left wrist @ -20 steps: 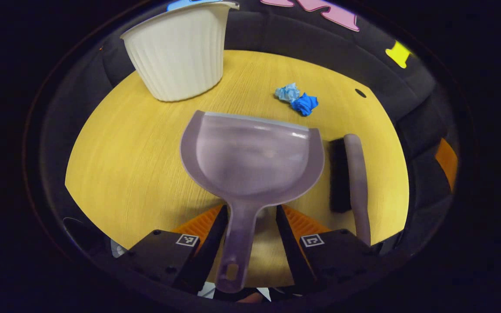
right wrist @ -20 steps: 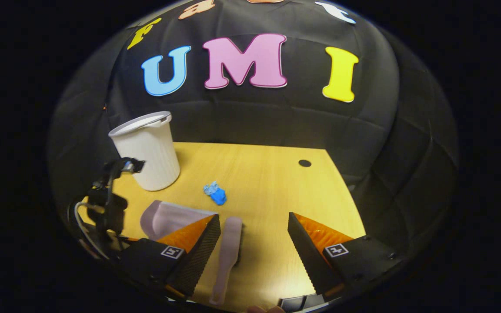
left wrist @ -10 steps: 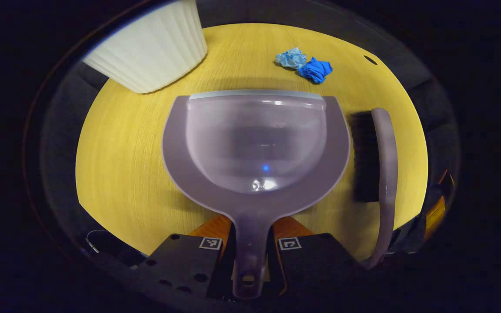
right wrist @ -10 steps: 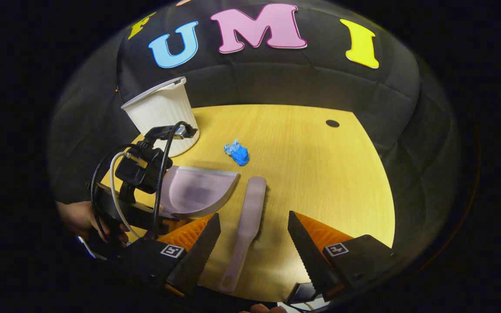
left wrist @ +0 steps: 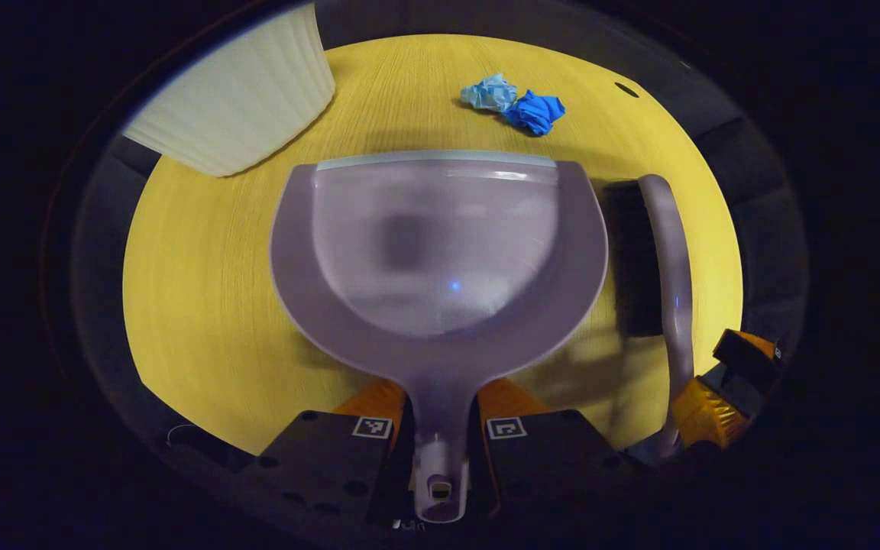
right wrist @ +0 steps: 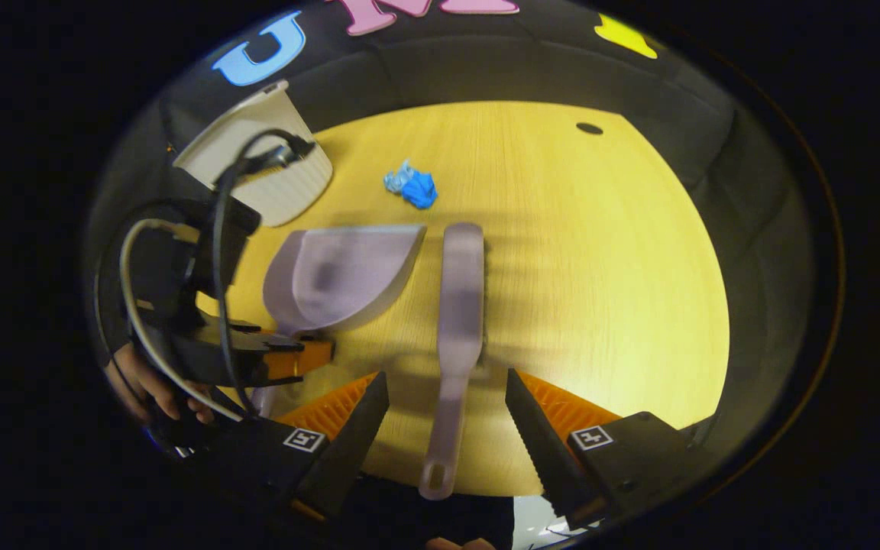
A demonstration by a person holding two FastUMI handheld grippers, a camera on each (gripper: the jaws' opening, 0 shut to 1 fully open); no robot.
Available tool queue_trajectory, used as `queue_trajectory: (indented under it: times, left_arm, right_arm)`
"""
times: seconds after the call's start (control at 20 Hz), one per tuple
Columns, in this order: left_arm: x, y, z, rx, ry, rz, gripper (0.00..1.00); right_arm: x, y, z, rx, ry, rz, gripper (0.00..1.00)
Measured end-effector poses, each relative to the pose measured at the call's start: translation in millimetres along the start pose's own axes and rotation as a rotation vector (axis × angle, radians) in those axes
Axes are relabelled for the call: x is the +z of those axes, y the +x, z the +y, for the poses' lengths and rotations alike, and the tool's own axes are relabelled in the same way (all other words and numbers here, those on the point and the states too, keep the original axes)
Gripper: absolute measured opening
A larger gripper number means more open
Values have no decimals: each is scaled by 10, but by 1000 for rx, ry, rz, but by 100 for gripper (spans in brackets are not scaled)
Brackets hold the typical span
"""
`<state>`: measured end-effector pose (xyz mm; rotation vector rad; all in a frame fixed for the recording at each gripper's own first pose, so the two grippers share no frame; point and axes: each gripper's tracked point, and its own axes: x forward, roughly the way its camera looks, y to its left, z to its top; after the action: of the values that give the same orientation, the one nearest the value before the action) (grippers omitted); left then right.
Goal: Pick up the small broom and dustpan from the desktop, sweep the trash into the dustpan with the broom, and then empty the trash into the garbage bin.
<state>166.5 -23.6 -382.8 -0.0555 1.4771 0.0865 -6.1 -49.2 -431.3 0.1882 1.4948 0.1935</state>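
A pale mauve dustpan (left wrist: 440,252) lies flat on the yellow wooden desktop (left wrist: 203,305). My left gripper (left wrist: 440,428) is shut on its handle. The same dustpan (right wrist: 341,275) shows at left in the right gripper view, with the left gripper (right wrist: 287,359) on its handle. The small broom (right wrist: 459,321) lies beside the pan, handle toward me. My right gripper (right wrist: 444,412) is open, its fingers on either side of the broom handle and apart from it. In the left gripper view the broom (left wrist: 665,260) lies right of the pan. Two crumpled blue paper scraps (left wrist: 516,107) (right wrist: 412,186) lie beyond the pan's lip.
A white ribbed garbage bin (left wrist: 234,114) (right wrist: 264,164) stands at the far left of the desk. A small dark hole (right wrist: 589,128) sits near the far right corner. A hand (right wrist: 153,382) and cables are at the left gripper. The desk's near edge is just below my right fingers.
My left gripper has closed on the dustpan handle. My right gripper has moved down and forward, so the broom handle now lies between its open fingers.
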Motion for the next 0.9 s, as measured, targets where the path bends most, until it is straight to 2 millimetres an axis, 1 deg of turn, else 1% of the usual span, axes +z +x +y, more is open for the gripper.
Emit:
queue_trajectory:
  times: [0.05,0.1,0.15,0.2,0.25,0.35,0.4,0.45,0.5,0.55,0.6,0.65,0.7,0.75,0.8,0.85,0.9]
  left_arm:
    - [7,-5,-1,-12,-1,-9,28]
    - [6,0,-1,-25,0,-15,29]
    - [11,8,-7,-38,3,-21,29]
    - [7,4,-11,-53,4,-26,28]
    - [19,12,-14,-69,2,-31,28]
    - [20,13,-28,-100,-4,-37,29]
    - [28,18,-33,-113,-8,-41,28]
    - [30,14,-37,-123,-17,-41,28]
    - [35,6,-44,-135,-24,-41,29]
    - [44,9,-50,-146,-29,-42,28]
    - [48,9,-51,-157,-31,-42,29]
    - [55,0,-53,-167,-30,-42,28]
    - [52,1,-51,-175,-31,-40,29]
    - [58,4,-50,-184,-29,-40,28]
    - [52,-1,-48,-190,-27,-36,28]
    - [59,-3,-47,-195,-25,-31,28]
    - [53,-7,-31,-194,-21,-25,28]
  right_arm:
    - [-46,91,-8,-18,30,42,100]
    - [-168,148,-3,-35,80,110,100]
    - [-215,218,51,-36,145,147,100]
    - [-273,309,100,-40,189,179,96]
    - [-306,358,83,-62,197,201,100]
    - [-251,421,-28,-125,171,199,100]
    - [-201,452,-49,-150,175,197,92]
    - [-182,499,-52,-157,184,204,95]
    - [-191,506,-47,-157,187,227,82]
    - [-210,540,-63,-162,180,252,85]
    - [-228,544,-109,-188,169,282,81]
    - [-164,568,-123,-198,171,265,55]
    - [-106,563,-137,-203,160,247,58]
    - [-45,596,-157,-210,137,256,37]
    - [-69,597,-137,-209,117,268,36]
    - [-53,618,-120,-200,95,274,31]
    - [-38,627,-121,-197,79,282,29]
